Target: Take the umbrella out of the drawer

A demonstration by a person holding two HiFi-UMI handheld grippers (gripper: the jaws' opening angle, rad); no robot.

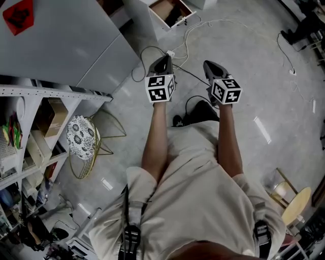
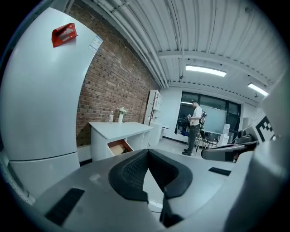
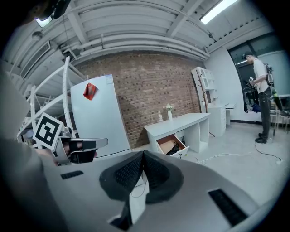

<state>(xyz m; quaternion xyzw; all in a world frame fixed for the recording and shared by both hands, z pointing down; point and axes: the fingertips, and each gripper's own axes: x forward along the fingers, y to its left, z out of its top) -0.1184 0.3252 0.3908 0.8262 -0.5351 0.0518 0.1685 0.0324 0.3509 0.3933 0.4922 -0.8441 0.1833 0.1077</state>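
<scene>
The open drawer (image 1: 170, 11) of a white desk lies some way ahead on the floor level. A dark thing, likely the umbrella (image 3: 175, 148), rests inside the drawer (image 3: 170, 145). In the left gripper view the drawer (image 2: 118, 147) shows its wooden inside only. Both grippers are held out side by side at waist height, far short of the desk. My left gripper (image 1: 161, 62) is shut with nothing in it, its pads meeting at the tip (image 2: 147, 152). My right gripper (image 1: 211, 66) is likewise shut and empty, tips together (image 3: 143, 154).
A large white fridge (image 1: 61, 40) with a red sticker stands left of the desk. White and black cables (image 1: 203, 25) trail over the concrete floor. A wire stool with a patterned cushion (image 1: 82, 137) and metal shelving (image 1: 25, 132) are at the left. A person (image 2: 195, 127) stands far off.
</scene>
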